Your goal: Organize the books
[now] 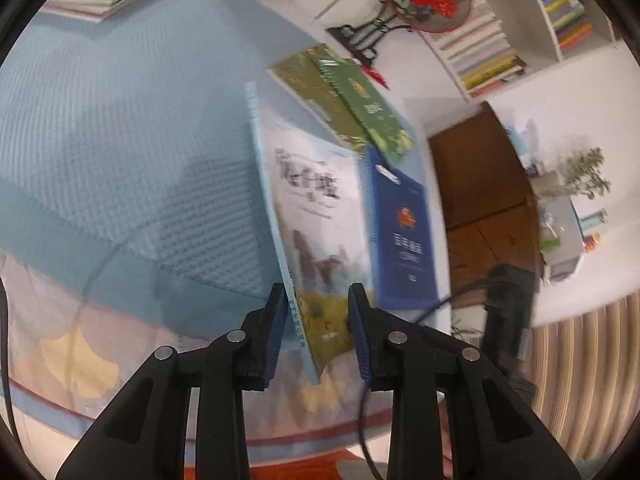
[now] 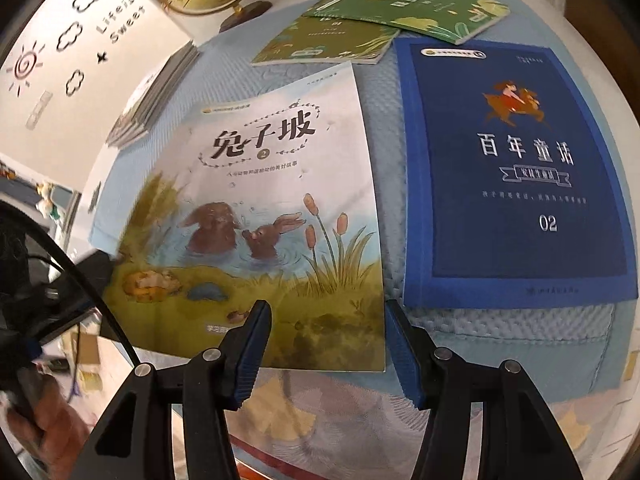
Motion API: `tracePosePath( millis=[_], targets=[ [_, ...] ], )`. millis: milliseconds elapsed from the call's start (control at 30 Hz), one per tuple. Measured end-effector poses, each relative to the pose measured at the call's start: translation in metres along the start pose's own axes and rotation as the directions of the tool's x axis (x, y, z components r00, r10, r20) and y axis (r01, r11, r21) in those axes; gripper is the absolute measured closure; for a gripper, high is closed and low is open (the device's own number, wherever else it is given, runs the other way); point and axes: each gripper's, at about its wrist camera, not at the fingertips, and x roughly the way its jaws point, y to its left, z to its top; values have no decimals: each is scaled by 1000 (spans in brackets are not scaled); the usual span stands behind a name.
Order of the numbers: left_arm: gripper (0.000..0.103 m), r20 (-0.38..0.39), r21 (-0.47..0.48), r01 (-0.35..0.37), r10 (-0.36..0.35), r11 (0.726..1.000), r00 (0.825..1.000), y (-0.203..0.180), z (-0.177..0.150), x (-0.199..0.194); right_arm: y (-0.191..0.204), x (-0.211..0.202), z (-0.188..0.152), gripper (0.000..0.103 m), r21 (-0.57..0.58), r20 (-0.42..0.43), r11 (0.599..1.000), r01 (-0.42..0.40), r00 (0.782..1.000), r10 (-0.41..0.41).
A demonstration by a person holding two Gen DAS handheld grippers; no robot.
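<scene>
left tool [image 1: 316, 332] gripping rabbit book [image 2: 256, 208], blue book [image 2: 516, 176] beside, green books [image 2: 372, 20] behind

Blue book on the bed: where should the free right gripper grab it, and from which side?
Take the blue book at its near bottom edge, coming from the bed's front. It lies flat beside the rabbit book, and that edge sits nearest the right gripper, unobstructed above the mattress edge.

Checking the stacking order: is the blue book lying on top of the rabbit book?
No. The blue book lies beside the rabbit book, with bare mat between them.
</scene>
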Motion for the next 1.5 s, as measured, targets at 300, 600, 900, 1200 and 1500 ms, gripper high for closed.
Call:
tracePosePath(
  millis=[300,600,900,1200,1500],
  targets=[
    [83,-31,-43,9,-11,999,999,10,4,25,-3,-3,-1,47,28,-11,999,-31,999,31],
    [83,14,-203,236,-238,950,971,3,21,20,-14,-24,17,44,115,-13,968,-222,974,225],
    [83,61,-345,370,-373,863,926,8,32,17,-52,-8,30,27,338,-4,823,-457,873,487],
    [83,84,-416,361,-360,835,929,19,25,19,-42,11,48,55,336,-18,764,-551,807,590],
    [83,43,-297,50,-39,954,998,5,29,15,19,-10,61,64,-140,-59,944,-298,954,292]
  ],
)
